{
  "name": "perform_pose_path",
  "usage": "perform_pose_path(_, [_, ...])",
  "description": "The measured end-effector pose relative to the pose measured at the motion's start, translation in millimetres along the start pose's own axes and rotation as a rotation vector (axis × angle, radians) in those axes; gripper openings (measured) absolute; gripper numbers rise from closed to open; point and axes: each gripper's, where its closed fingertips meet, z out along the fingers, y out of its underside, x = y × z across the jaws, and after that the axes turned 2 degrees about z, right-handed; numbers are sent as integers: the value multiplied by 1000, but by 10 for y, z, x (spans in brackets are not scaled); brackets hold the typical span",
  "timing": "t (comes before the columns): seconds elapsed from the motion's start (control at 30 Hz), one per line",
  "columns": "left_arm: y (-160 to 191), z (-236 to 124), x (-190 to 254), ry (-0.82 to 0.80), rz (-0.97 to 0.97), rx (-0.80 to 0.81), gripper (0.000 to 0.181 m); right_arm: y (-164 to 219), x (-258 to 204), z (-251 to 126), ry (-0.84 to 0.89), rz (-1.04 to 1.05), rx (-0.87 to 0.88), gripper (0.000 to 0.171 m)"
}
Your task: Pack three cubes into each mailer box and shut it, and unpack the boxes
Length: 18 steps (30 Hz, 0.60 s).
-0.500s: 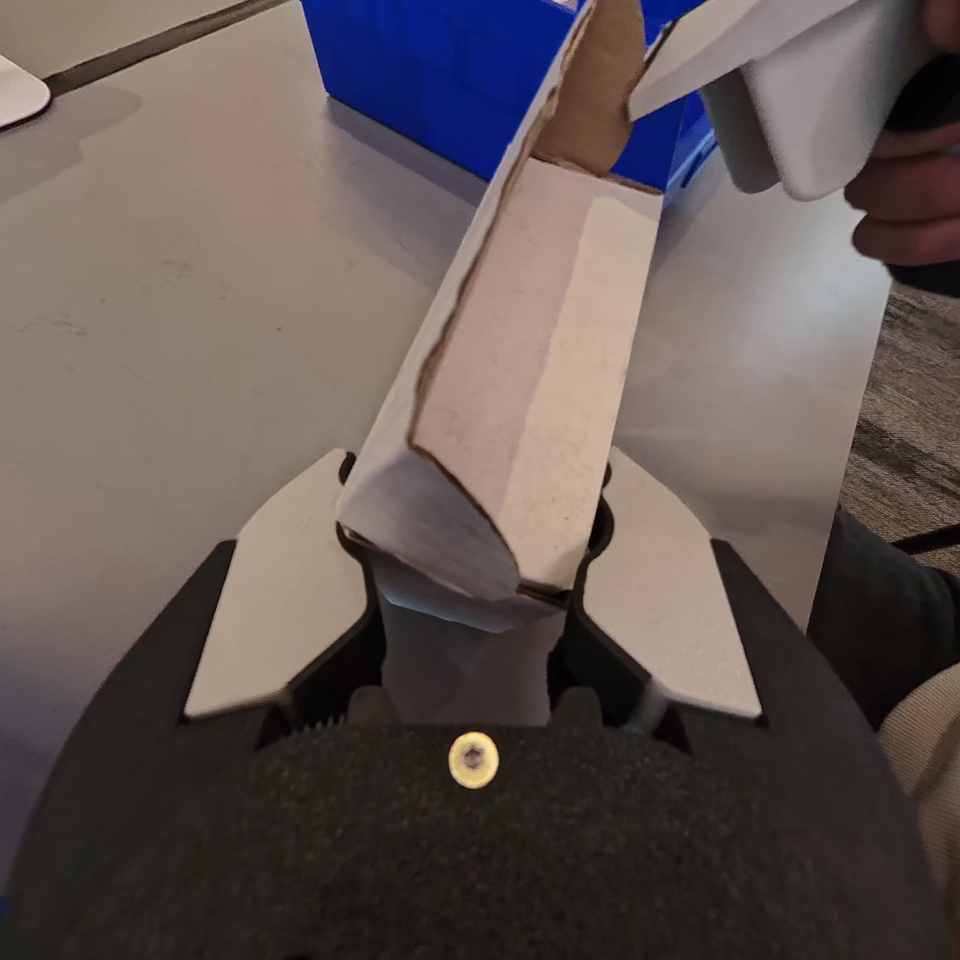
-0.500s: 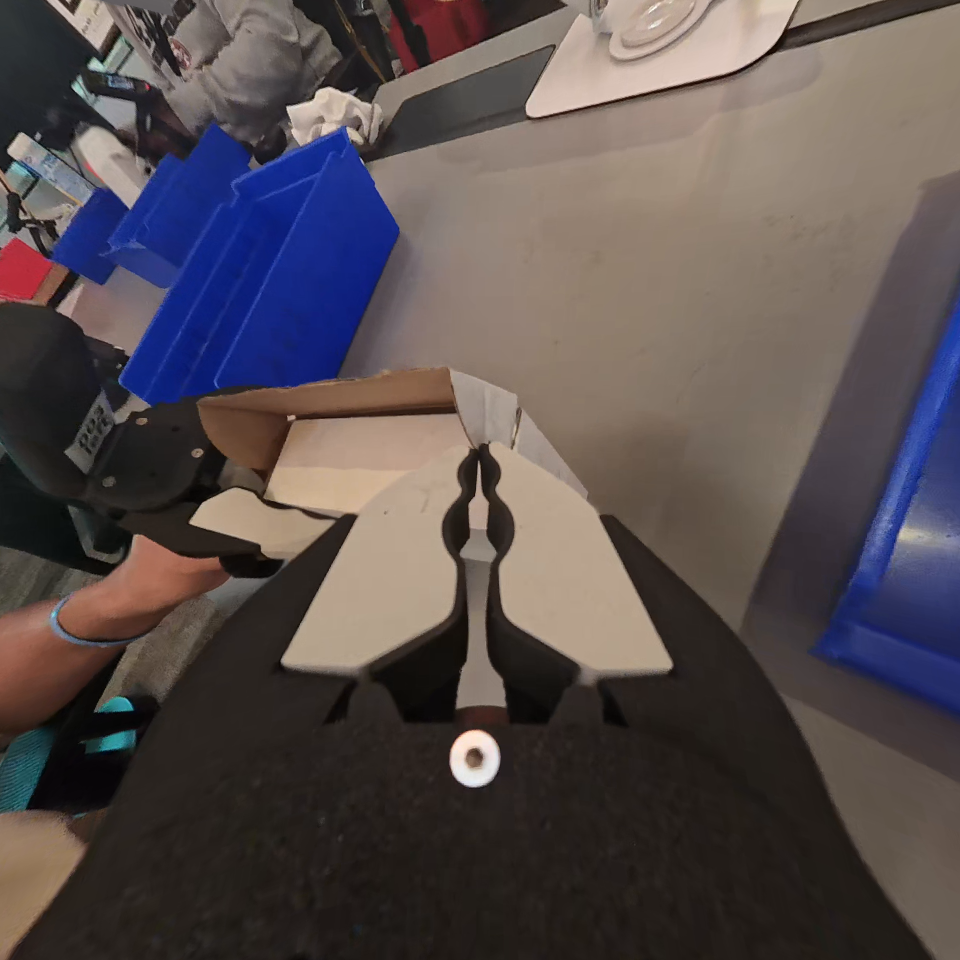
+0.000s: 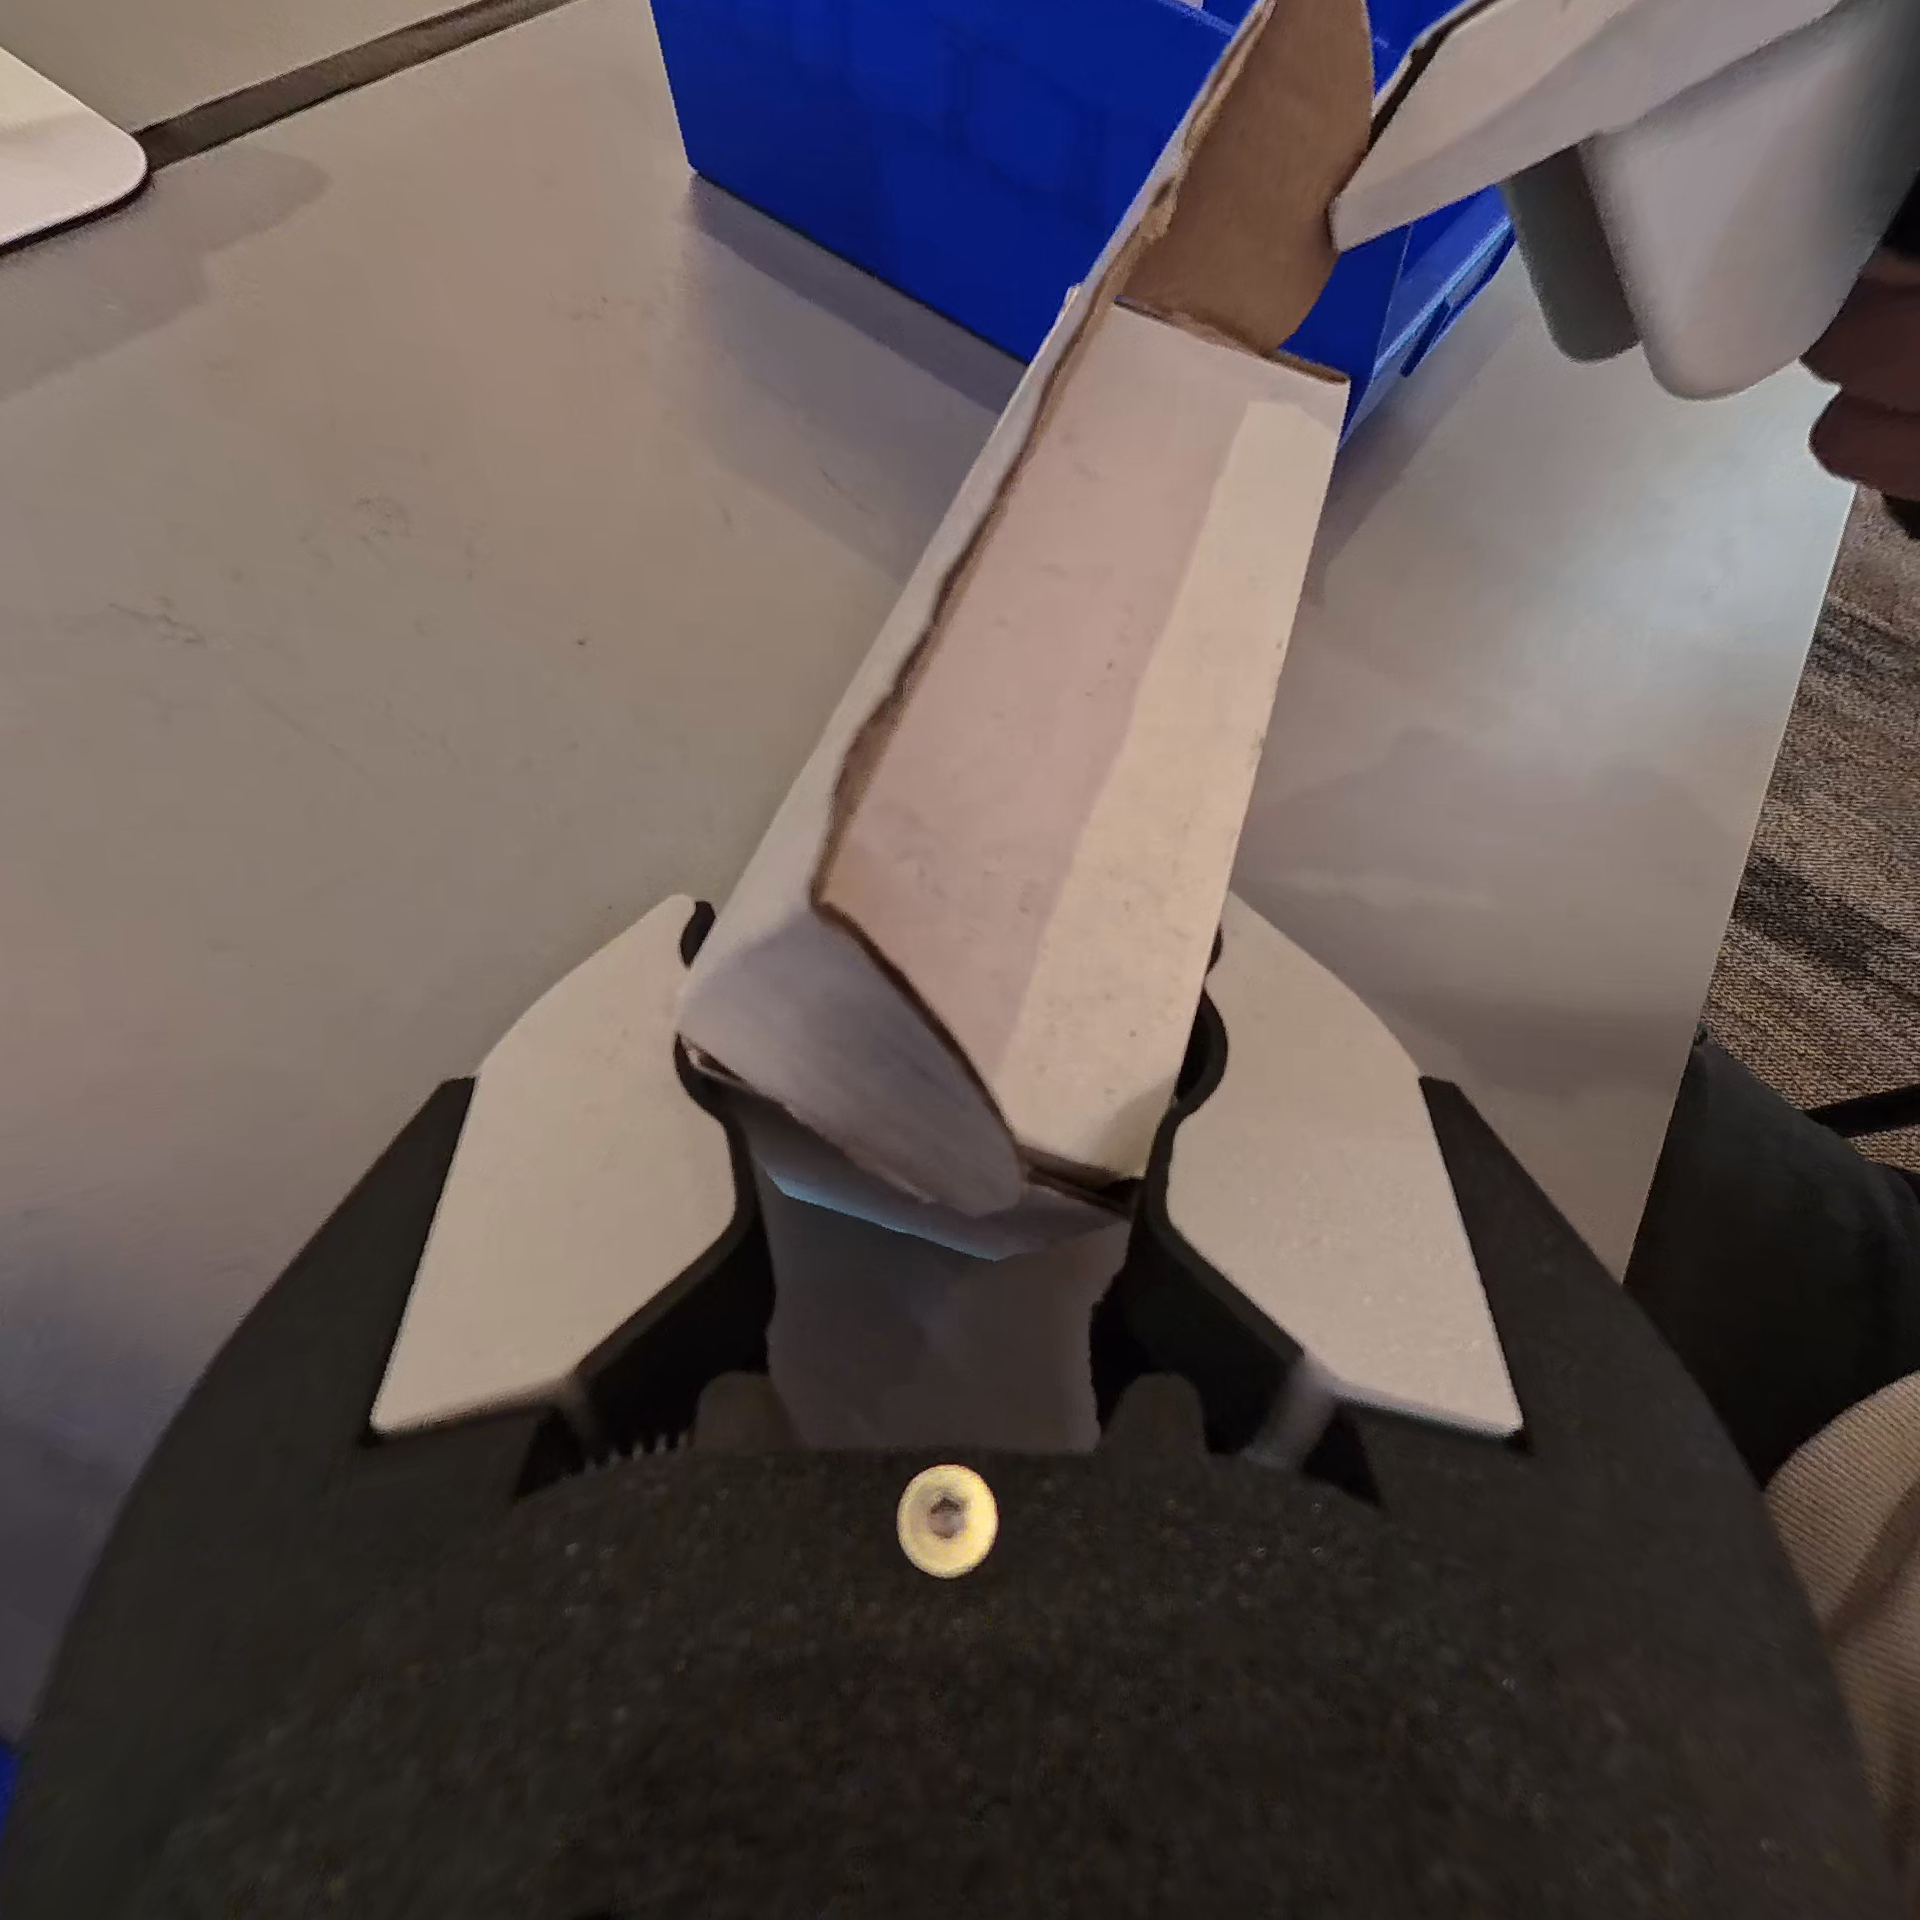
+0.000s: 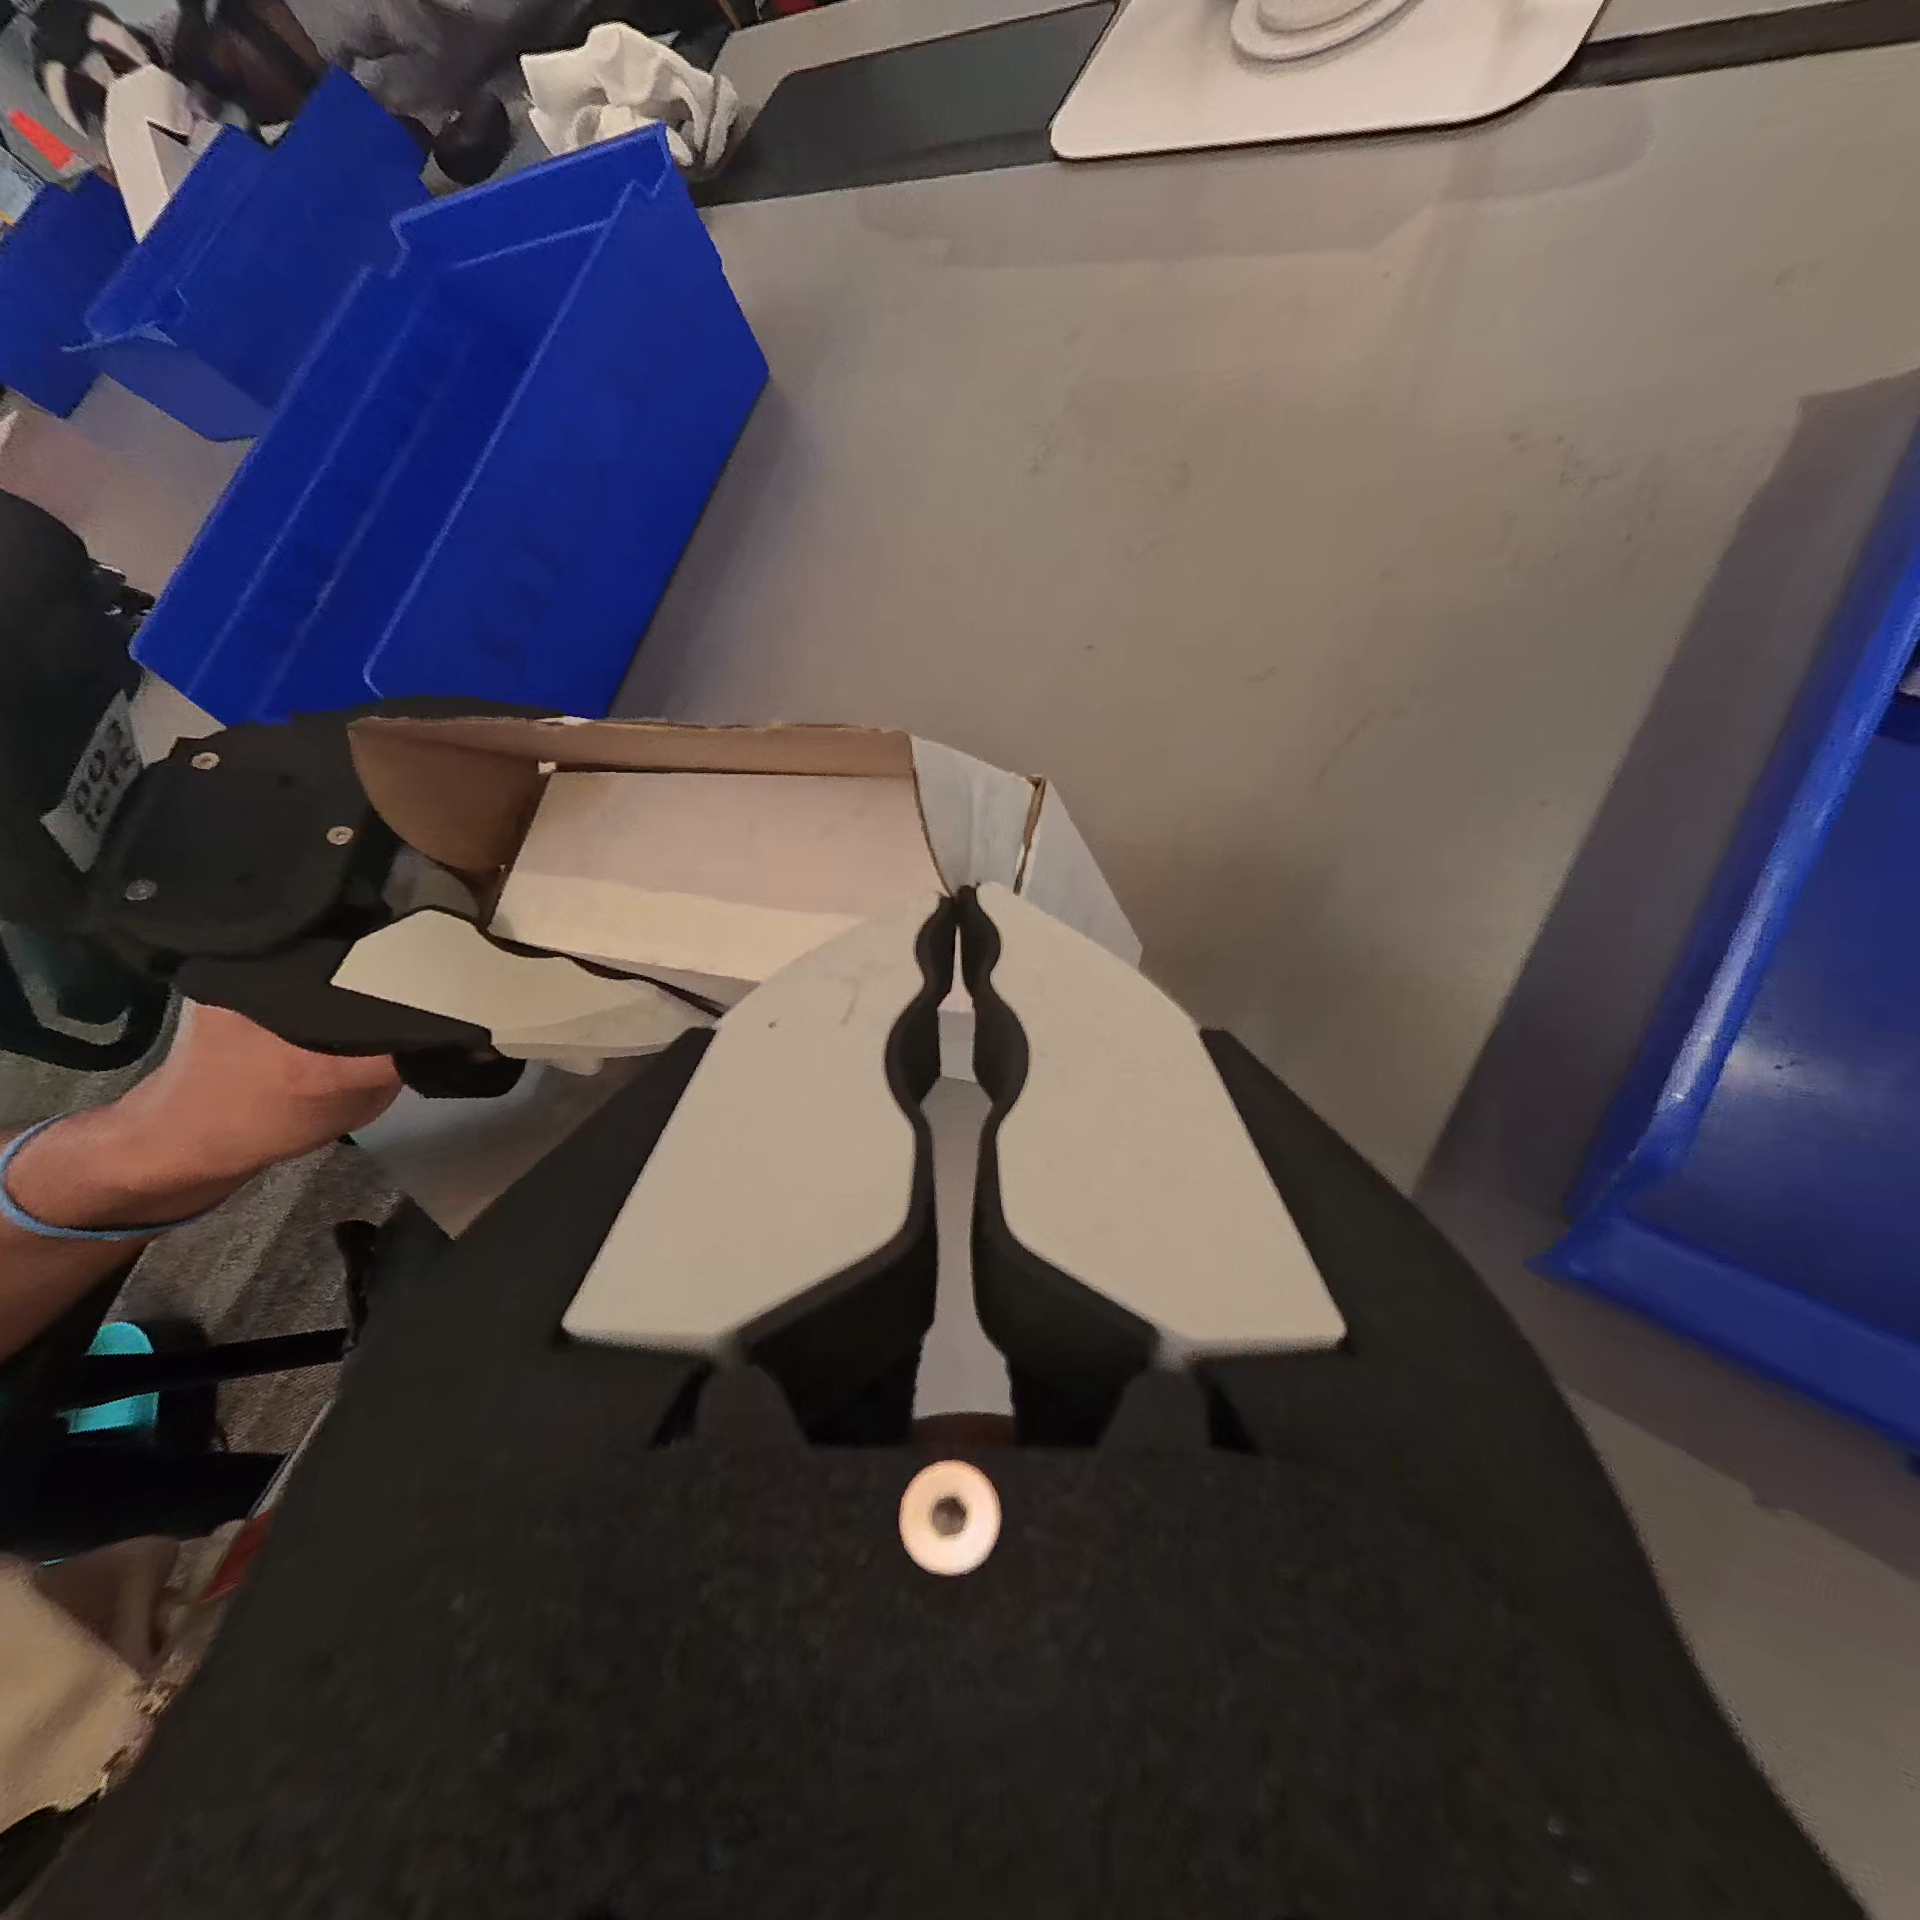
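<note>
Well, biggest first: grey table (image 4: 1299, 540) fills both views, w/ blue bins on it. One blue bin (image 4: 488, 457) sits at the far left in the right wrist view, a second blue bin (image 4: 1787, 1049) at the table's right edge, more blue bins behind the first. A pale mat (image 4: 1320, 94) lies at the far edge, a white cloth (image 4: 623, 78) near it.

White mailer box (image 3: 1049, 748) is held up off the table between both grippers, lid open, brown cardboard inside showing; can't tell if cubes are in it.

Left gripper (image 3: 951, 1029) is clamped on the box's near end, fingers spread as wide as that end and pressing its sides. In the right wrist view it shows at left, gripping the same end.

Right gripper (image 4: 961, 904) has its fingers pressed nearly together, pinching a thin white flap (image 4: 997, 821) at the box's other end.
</note>
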Motion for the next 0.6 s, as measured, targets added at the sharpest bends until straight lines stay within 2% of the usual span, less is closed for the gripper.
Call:
perform_pose_path(0.03, [0, 0, 2, -2, 4, 0, 85, 5, 4, -5, 14, -16, 1, 1])
perform_pose_path(0.3, [-8, 1, 9, 20, 3, 8, 85, 10, 10, 10, 133, -144, 76, 1])
perform_pose_path(0.47, [-23, 0, 29, 54, -7, 37, 87, 29, -26, 23, -27, 59, 162, 1])
perform_pose_path(0.6, [-14, 13, 65, 109, -29, 42, 90, 24, 5, 34, 48, -61, 166, 0])
